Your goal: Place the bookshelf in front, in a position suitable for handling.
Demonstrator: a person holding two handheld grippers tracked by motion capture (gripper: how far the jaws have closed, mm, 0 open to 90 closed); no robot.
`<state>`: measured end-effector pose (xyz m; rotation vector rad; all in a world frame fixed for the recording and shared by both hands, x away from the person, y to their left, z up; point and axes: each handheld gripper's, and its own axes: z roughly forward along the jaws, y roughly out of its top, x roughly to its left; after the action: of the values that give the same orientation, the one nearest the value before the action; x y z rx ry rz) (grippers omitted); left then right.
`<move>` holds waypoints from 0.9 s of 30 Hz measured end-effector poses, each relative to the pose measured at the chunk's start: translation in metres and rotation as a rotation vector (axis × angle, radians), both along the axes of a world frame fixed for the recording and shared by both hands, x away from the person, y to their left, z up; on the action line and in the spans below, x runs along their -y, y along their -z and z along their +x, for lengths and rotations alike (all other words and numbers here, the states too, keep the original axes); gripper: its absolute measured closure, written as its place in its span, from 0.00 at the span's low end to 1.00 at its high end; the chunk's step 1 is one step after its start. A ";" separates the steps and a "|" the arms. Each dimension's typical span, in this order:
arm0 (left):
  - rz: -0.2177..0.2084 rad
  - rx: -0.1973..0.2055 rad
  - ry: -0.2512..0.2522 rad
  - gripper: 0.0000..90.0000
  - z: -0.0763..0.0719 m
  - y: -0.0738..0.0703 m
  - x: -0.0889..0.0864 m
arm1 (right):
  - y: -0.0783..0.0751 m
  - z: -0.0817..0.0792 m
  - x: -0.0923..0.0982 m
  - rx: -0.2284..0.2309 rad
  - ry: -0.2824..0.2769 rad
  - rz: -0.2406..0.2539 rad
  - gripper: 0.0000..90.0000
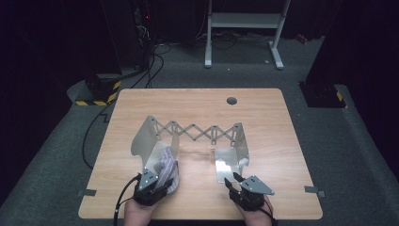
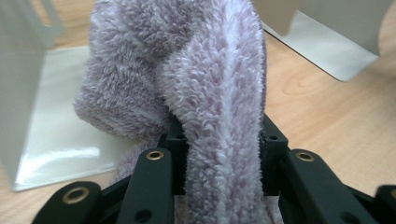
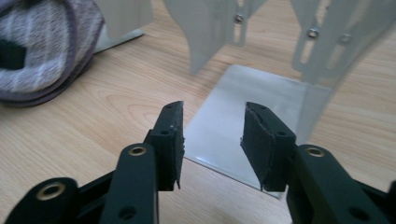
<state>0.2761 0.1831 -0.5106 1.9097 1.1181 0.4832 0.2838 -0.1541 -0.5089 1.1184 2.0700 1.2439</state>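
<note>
A fluffy lilac towel (image 1: 165, 169) lies bunched at the left end plate of a metal scissor rack (image 1: 197, 132). My left gripper (image 1: 162, 185) is shut on a thick fold of the towel (image 2: 219, 84), which bulges up between its pads (image 2: 176, 140), just in front of the rack's left base plate (image 2: 56, 140). My right gripper (image 1: 232, 179) is at the near right, jaws open and empty (image 3: 212, 135). It points at the rack's right base plate (image 3: 252, 98) from just short of its near edge. The towel (image 3: 42, 51) also appears far left in the right gripper view.
The rack stands stretched across the middle of the wooden table (image 1: 197, 101), upright end plates on both sides. A round cable hole (image 1: 231, 100) sits near the far edge. Beyond the table are cables and a white frame (image 1: 244, 21) on the floor.
</note>
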 end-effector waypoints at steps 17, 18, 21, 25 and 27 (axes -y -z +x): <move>-0.003 0.011 0.133 0.73 -0.008 -0.004 0.038 | -0.006 0.000 0.038 0.009 0.181 0.012 0.54; 0.001 0.013 0.139 0.73 -0.006 -0.005 0.042 | -0.006 0.003 0.037 0.013 0.184 0.011 0.53; 0.018 0.027 0.129 0.73 -0.001 -0.008 0.046 | -0.005 0.014 0.033 0.017 0.177 -0.003 0.52; 0.033 0.045 0.092 0.73 0.013 -0.015 0.048 | -0.006 0.027 0.028 0.030 0.182 -0.005 0.59; 0.036 0.045 0.077 0.73 0.018 -0.017 0.047 | -0.007 0.033 0.028 0.032 0.178 -0.002 0.65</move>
<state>0.2941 0.1363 -0.4938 1.9556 1.0092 0.5044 0.3169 -0.1818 -0.5020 1.2440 1.9024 1.1649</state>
